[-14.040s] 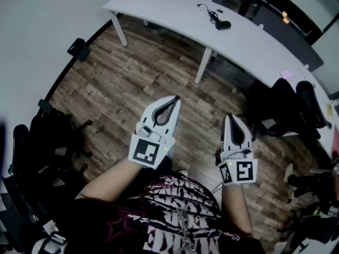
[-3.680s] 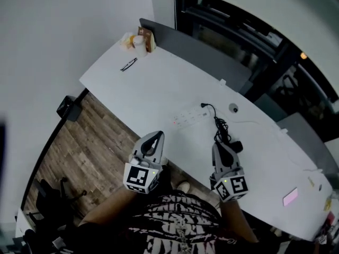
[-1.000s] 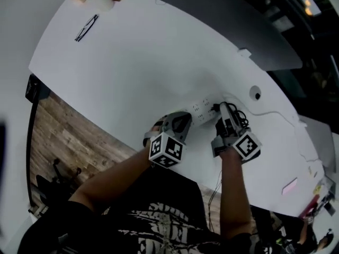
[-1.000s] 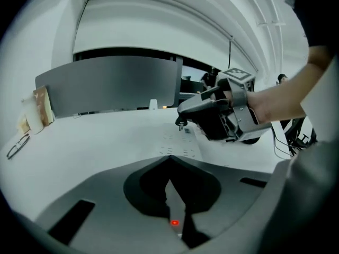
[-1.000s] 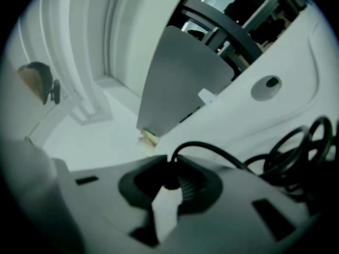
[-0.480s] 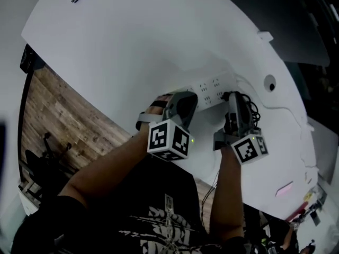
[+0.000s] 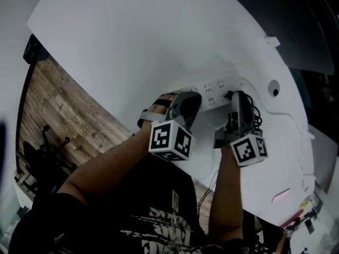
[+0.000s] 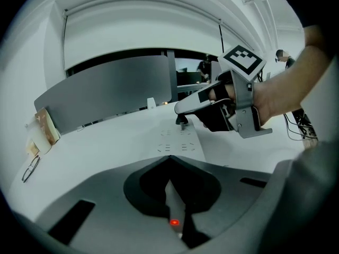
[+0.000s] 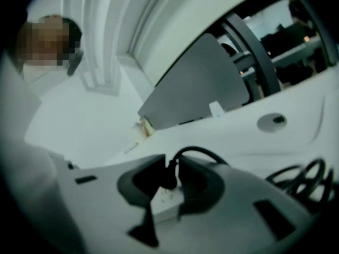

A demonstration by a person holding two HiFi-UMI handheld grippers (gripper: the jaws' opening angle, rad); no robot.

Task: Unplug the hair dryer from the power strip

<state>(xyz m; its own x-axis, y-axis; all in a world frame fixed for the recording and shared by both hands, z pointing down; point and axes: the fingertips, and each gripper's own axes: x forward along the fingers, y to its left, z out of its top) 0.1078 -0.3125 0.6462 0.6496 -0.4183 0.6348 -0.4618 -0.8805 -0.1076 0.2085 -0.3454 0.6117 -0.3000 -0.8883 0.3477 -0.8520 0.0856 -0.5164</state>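
**While strip (image 7: 214, 90) holds plug (image 9: 170, 174), both are held**

On the table (image 7: 132, 46), the left gripper (image 7: 193, 101), jaws shut, rests on the strip's lit end. The right gripper (image 7: 236, 96), jaws just eased wider, pinches the plug, seated upright.

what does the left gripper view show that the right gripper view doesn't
Left only: the right gripper seen from outside, and the red light on the power strip. Right only: the coiled cord and the round desk hole. Both: the plug between the right gripper's fingers, which have just been opening, the power strip, the grey partition.
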